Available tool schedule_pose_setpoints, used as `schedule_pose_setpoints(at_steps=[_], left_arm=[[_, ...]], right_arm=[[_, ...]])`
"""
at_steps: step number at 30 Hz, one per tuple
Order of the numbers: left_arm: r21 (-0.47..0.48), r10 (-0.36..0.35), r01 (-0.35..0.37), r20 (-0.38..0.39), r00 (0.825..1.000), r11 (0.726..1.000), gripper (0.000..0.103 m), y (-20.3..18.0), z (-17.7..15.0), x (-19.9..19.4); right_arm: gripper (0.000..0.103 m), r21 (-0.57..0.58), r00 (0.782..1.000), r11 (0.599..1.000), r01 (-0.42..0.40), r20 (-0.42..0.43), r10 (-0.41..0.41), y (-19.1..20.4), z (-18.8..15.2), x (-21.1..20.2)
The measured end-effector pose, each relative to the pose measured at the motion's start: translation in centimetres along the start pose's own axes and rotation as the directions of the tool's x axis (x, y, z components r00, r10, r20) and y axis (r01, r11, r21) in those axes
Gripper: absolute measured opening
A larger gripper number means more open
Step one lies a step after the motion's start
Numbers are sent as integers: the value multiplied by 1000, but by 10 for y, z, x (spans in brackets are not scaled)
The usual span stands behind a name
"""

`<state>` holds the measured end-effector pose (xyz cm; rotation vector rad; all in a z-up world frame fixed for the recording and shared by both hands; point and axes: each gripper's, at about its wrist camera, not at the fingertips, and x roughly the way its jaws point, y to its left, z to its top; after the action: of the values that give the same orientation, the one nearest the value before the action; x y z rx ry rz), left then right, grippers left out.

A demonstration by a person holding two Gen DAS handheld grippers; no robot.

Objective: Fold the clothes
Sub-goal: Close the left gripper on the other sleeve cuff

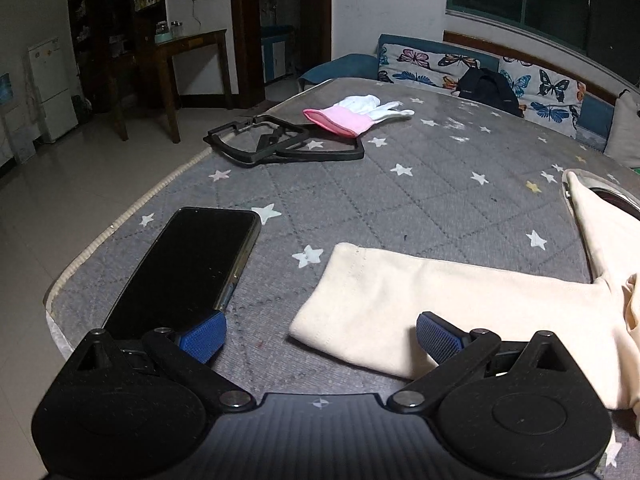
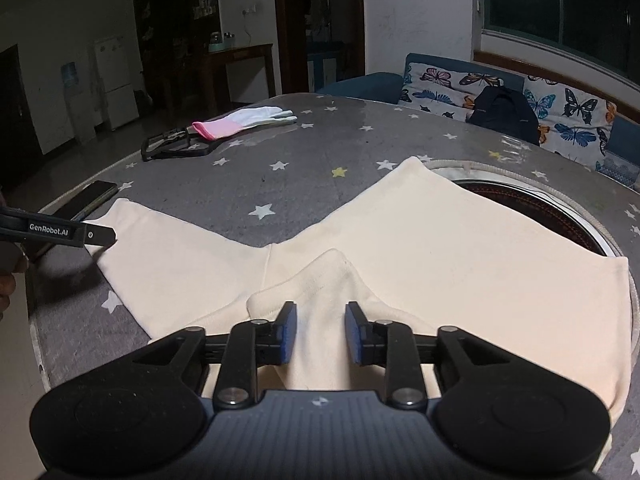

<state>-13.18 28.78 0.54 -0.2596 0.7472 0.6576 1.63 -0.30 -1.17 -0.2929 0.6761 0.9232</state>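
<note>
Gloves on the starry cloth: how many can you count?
1. The glove lies at the far side, its pink cuff beside the black frame. Another could be hidden beneath it.

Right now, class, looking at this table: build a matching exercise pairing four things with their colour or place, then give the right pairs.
Things:
1. phone
2. glove
3. garment
4. backpack

Descriptions:
A. cream, spread flat on the cloth
B. white with a pink cuff
C. dark, leaning against the butterfly cushions
D. black screen, near the table's edge

Pairs: 1-D, 2-B, 3-A, 4-C
</note>
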Motion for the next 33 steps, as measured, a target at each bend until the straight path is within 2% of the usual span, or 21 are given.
schedule_pose_setpoints(at_steps=[4,9,13,15,25,27,29,33], left_arm=[[0,-3,3,-4,1000,1000,103,-1,-1,1],[7,-14,14,-1,1000,1000,102,-3,0,2],[3,-31,31,4,1000,1000,96,-5,0,3],[11,-41,41,14,999,999,88,-7,0,3],[23,-67,66,31,997,998,61,-15,4,2],[15,-82,82,29,996,997,49,-15,5,1],[4,-101,101,25,995,995,42,-15,6,1],[3,-115,115,23,993,993,37,-18,7,0]], right_arm=[[40,-10,1000,1000,5,3,-5,4,0,-1],[46,-20,1000,1000,-1,10,1,7,0,-5],[48,-30,1000,1000,-7,19,8,9,1,-10],[48,-33,1000,999,-10,23,10,10,1,-12],[49,-24,999,1000,-6,37,7,8,-3,-21],[49,-19,999,1000,-4,40,5,7,-4,-22],[49,-15,999,1000,-3,43,4,5,-4,-24],[49,-8,999,1000,-1,50,2,3,-6,-27]])
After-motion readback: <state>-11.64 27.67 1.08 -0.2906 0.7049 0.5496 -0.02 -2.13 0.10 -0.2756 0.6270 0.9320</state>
